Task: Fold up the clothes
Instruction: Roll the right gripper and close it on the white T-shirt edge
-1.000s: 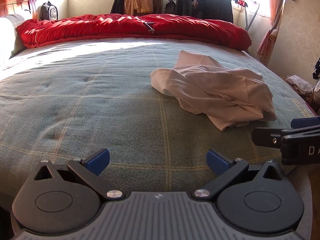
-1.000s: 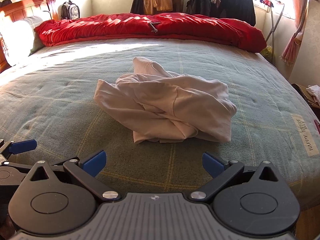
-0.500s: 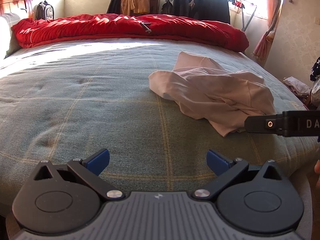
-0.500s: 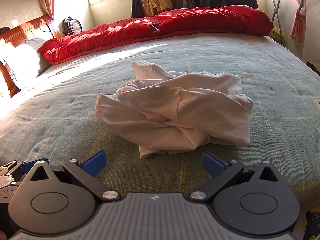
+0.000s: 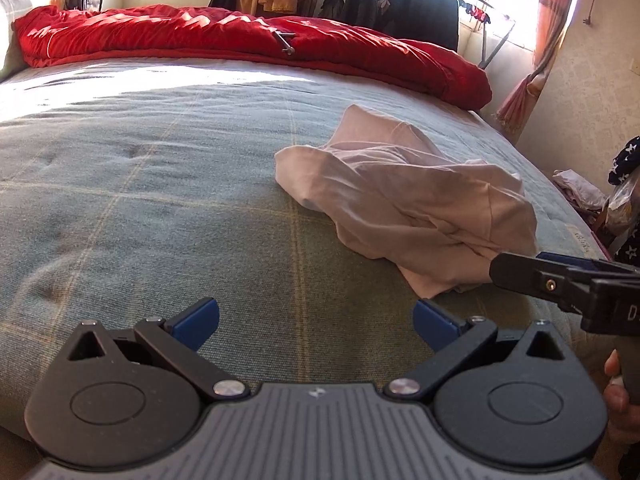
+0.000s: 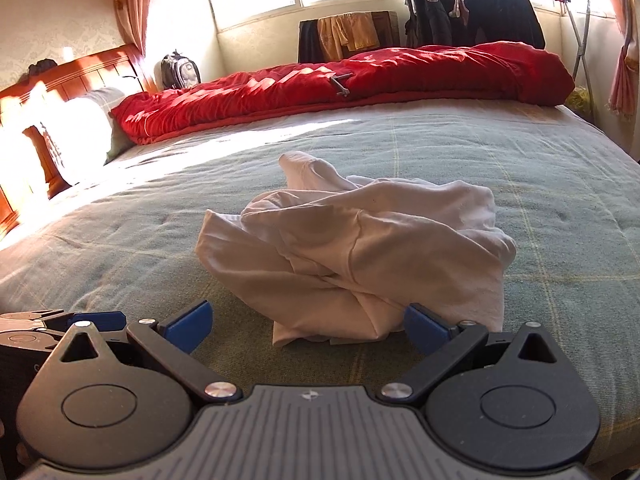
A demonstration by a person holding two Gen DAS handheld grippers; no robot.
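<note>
Here, pale shirt crumpled, unfolded.

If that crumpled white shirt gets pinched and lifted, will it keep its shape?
Probably not. The white shirt lies in soft, creased folds on the bed, so it looks floppy and should drape and unfurl. It seems thin, likely light. The right gripper is open at its near edge.

Left gripper and right gripper: alike, black linkage arms, blue fingertip pads, silver pivot screws behind, round black housings flanking a ribbed grey body with a small central emblem.
</note>
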